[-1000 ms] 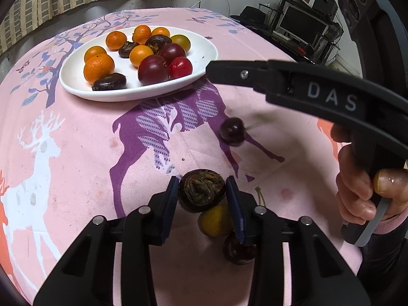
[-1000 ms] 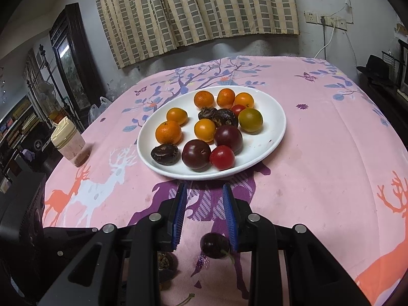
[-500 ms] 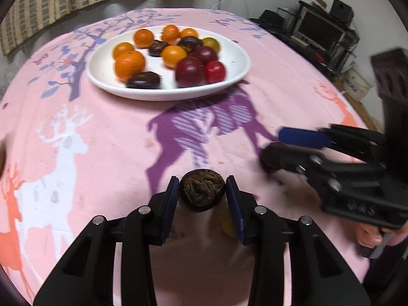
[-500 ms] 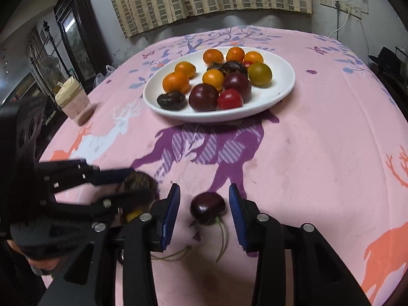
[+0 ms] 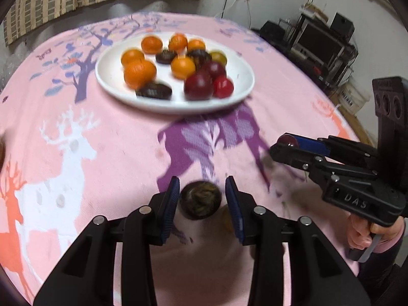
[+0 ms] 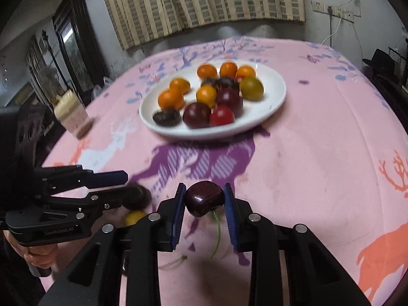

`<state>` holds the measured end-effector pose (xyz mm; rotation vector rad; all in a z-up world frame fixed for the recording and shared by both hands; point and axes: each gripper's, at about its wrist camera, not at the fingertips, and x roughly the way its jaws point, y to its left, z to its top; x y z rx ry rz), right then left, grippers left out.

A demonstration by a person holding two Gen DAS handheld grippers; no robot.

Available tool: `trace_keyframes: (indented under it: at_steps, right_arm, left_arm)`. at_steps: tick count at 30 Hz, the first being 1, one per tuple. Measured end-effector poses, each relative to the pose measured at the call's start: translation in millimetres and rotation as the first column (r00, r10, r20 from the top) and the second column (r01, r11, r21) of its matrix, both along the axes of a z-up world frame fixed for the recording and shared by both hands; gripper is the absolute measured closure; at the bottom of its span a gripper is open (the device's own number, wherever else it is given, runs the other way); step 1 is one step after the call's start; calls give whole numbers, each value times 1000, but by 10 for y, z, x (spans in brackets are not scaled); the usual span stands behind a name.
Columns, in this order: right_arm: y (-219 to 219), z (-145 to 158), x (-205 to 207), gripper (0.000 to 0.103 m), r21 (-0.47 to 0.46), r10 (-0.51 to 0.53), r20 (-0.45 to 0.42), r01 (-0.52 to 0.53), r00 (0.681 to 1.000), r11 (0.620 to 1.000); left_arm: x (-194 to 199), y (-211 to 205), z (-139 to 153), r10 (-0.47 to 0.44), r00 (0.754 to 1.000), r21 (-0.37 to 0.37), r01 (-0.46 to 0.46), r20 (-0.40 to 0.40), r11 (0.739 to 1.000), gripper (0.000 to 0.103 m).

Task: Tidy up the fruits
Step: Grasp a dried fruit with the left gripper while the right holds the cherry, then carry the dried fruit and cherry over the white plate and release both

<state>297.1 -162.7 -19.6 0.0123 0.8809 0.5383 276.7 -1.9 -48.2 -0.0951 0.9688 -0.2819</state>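
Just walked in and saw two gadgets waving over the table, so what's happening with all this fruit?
A person is gathering loose fruit onto the white plate, which already holds oranges, plums and tomatoes. The left tongs grip a dark wrinkled fruit; the right tongs grip a dark cherry with its stem hanging. Both are held short of the plate. A small yellow fruit lies on the pink tablecloth.

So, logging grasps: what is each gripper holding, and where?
Left gripper: wrinkled dark fruit, by its sides. Right gripper: cherry, by its sides, stem hanging free.
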Motion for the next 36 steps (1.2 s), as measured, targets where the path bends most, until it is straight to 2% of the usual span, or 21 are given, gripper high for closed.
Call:
trace_keyframes:
  at_steps: [2,4,6,9,13,15,19,22,26,29,32,36]
  right_arm:
    - [19,157,101,73,29,-8,47,6,999,1000]
    - [41,270,205,73,55,-17,85,12,996,998]
    - [56,345,310,73,73,-36,111,28,993,997]
    - [38,333,306,73,95,-32,107,22,994,995]
    - [28,320,285,73,91,-31,101,22,994,996]
    - [12,333,261,73,98,-31,104,21,994,995]
    - [-5,338,228,73,103,-36,106,25,994,994]
    - [5,323,228,73,103,-30,98,19,995,994]
    - [35,317,198,73,94,-22,103,12,994,995]
    - [34,313,197,73,93,-27,101,18,994,996]
    - [28,316,207,73,102,-34,101,24,994,994]
    - [37,370,314,73,122,-42,102,30,994,992]
  left_arm:
    - [76,51,167,-13,999,-13,13,37,1000,66]
    - [181,89,316,-3,997,24,1,83,1000,66]
    - [227,144,357,-8,996,11,7,83,1000,68]
    - [157,131,248,-56,997,-5,56,45,998,68]
    - [30,-38,-46,-128,992,68,129,-17,989,68]
    - [-16,-50,-132,-125,992,105,126,-12,987,66]
    - [-25,-14,-194,-131,991,70,132,-26,989,66]
    - [-48,-76,-228,-133,991,108,132,-1,985,67]
    - [-10,-37,-228,-122,993,89,122,-9,989,68]
    - [-53,-65,-217,-124,992,108,124,1,986,68]
    - [-88,-43,-142,-124,992,105,121,25,987,68]
    - [76,27,211,-125,985,116,112,115,987,68]
